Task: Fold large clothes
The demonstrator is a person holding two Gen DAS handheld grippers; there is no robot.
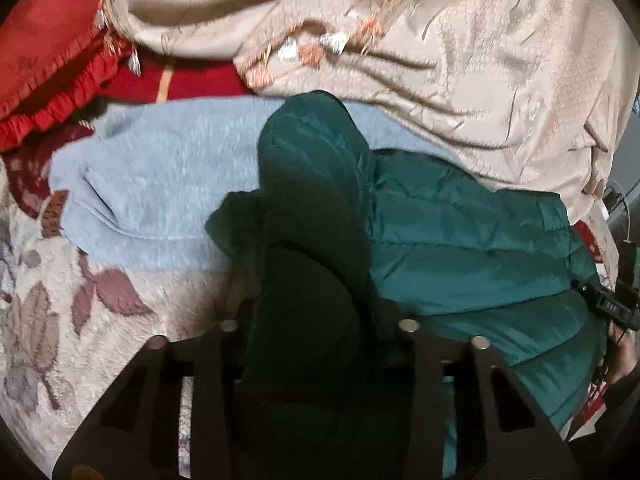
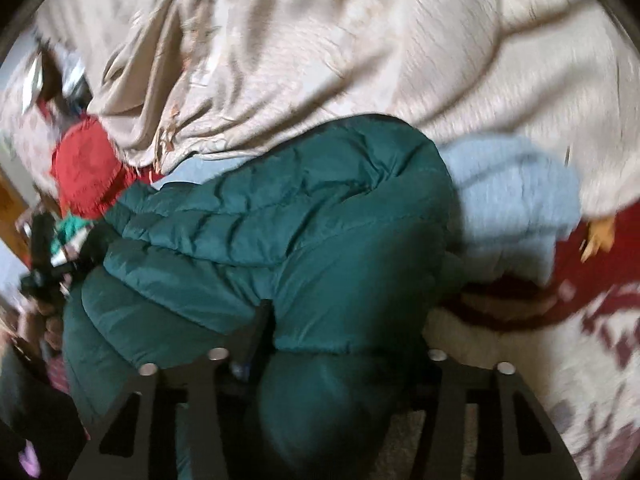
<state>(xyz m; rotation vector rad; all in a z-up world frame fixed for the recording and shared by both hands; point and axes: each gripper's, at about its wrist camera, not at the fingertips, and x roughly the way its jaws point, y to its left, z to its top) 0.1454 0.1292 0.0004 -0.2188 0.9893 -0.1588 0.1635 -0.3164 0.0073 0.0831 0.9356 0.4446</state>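
A dark green puffer jacket [image 1: 460, 240] lies bunched on a floral blanket, partly over a light blue fleece [image 1: 160, 184]. In the left wrist view a sleeve or fold of the jacket [image 1: 316, 184] rises between my left gripper's [image 1: 316, 320] fingers, which are shut on it. In the right wrist view the jacket [image 2: 288, 224] fills the middle, and a thick fold of it [image 2: 320, 360] sits between my right gripper's [image 2: 332, 336] fingers, which are shut on it. The fingertips of both grippers are hidden by fabric.
A large beige embroidered cloth [image 1: 460, 60] is heaped behind the jacket; it also shows in the right wrist view [image 2: 360, 40]. A red frilled cushion [image 1: 48, 68] lies at the far left. The floral blanket [image 1: 92, 312] covers the bed. The light blue fleece [image 2: 516, 188] shows at the right.
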